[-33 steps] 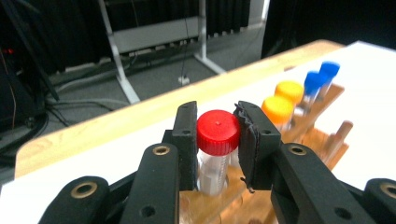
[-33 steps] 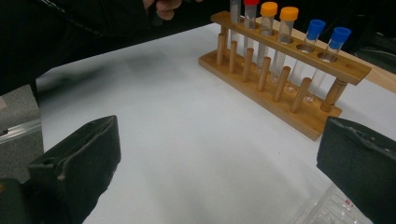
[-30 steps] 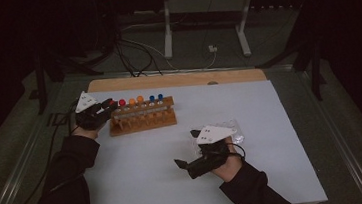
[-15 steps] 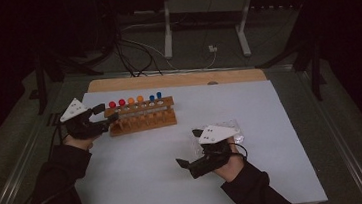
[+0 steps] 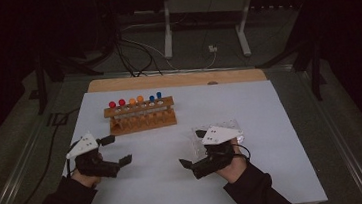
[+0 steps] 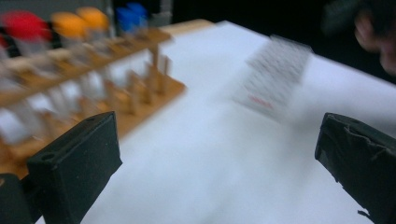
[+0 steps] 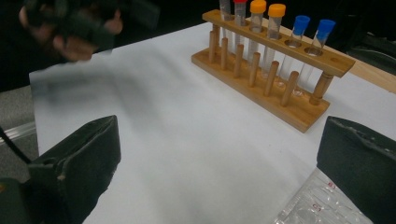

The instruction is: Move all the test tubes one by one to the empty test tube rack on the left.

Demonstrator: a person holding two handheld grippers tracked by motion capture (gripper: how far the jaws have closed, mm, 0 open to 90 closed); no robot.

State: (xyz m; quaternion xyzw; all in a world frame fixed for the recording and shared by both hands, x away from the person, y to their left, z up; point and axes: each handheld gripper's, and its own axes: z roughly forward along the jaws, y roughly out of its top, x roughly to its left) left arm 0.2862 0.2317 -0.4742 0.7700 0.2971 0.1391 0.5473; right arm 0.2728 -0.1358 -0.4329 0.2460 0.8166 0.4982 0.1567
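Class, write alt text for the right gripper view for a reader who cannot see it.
A wooden test tube rack stands on a white table, holding tubes with red, orange and blue caps. The right tool frames it, jaws wide apart and empty. A clear plastic tray lies at the lower right.

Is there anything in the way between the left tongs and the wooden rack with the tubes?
Nothing visible is. The left tongs hang open over bare white table, and the wooden rack stands farther back with only bare surface between them. The clear plastic tray lies off to the side by the right tongs, not in that path.
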